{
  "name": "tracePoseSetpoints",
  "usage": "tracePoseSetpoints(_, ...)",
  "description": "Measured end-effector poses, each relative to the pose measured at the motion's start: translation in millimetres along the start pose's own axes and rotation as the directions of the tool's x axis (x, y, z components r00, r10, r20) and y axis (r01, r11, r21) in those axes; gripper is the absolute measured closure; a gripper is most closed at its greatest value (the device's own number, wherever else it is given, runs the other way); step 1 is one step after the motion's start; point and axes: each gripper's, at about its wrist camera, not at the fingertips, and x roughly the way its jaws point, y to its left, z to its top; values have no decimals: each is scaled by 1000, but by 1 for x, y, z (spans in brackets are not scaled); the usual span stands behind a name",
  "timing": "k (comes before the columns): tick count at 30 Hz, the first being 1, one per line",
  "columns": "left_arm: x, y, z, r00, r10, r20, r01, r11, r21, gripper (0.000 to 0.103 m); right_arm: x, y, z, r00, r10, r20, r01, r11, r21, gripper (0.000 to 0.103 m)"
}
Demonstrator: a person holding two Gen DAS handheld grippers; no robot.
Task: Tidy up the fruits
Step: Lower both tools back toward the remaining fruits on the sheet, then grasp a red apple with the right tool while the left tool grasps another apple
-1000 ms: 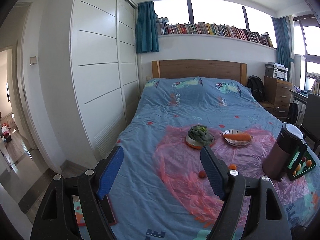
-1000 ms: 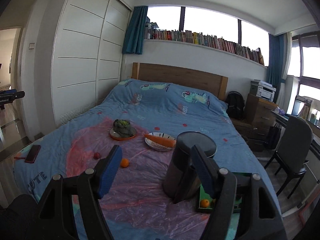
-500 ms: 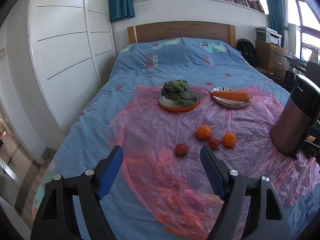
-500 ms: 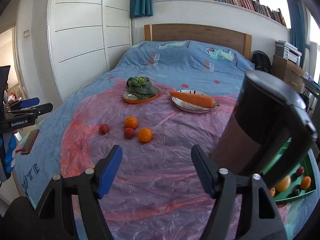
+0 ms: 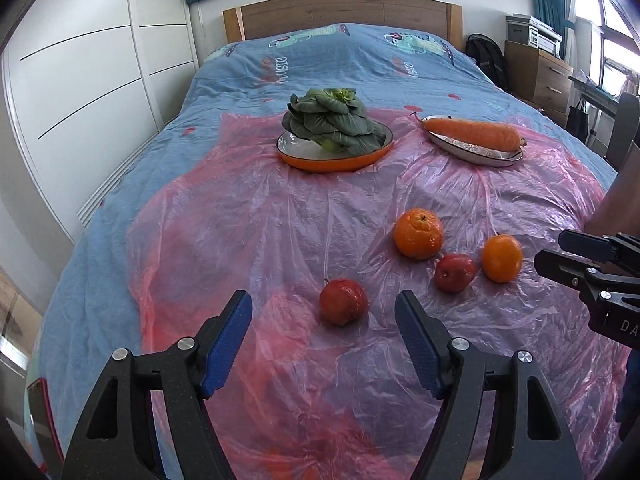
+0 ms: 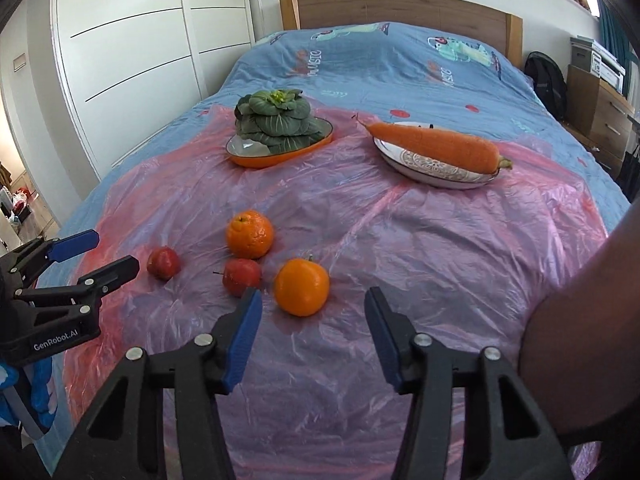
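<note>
Both tongs tilt down over the bed [image 5: 360, 64] and its pink plastic sheet [image 5: 256, 216]. The left tongs [image 5: 324, 334] and right tongs [image 6: 312, 322] have just been closing but stand apart, nothing pinched. Two plates at 12 o'clock. Two oranges: one [image 6: 301, 287] just ahead of the right tongs. Two red apples: one [image 5: 343, 301] ahead of the left tongs.

Blue-covered bed [image 5: 352, 60] carries a pink plastic sheet [image 5: 280, 220].
</note>
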Motion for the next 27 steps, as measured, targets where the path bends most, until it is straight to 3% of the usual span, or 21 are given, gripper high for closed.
tracePoseSetpoints(5, 24, 4, -1, 999, -21, -25, 21, 1000, -4, 41, 18, 11, 7, 1000, 30, 6, -30, 999, -26, 46)
tracePoseSetpoints(9, 36, 5, -6, 998, -49, -44, 49, 999, -5, 45, 20, 31, 13, 990, 140, 36, -136, 987, -86, 59)
tracePoseSetpoints(12, 41, 6, -10, 996, -72, -58, 72, 997, -7, 50, 31, 46, 14, 981, 191, 13, -188, 974, -124, 76)
tracePoseSetpoints(27, 54, 8, -9, 987, -144, -78, 144, 990, -6, 58, 70, 53, 15, 997, 60, -49, -68, 981, -181, 77)
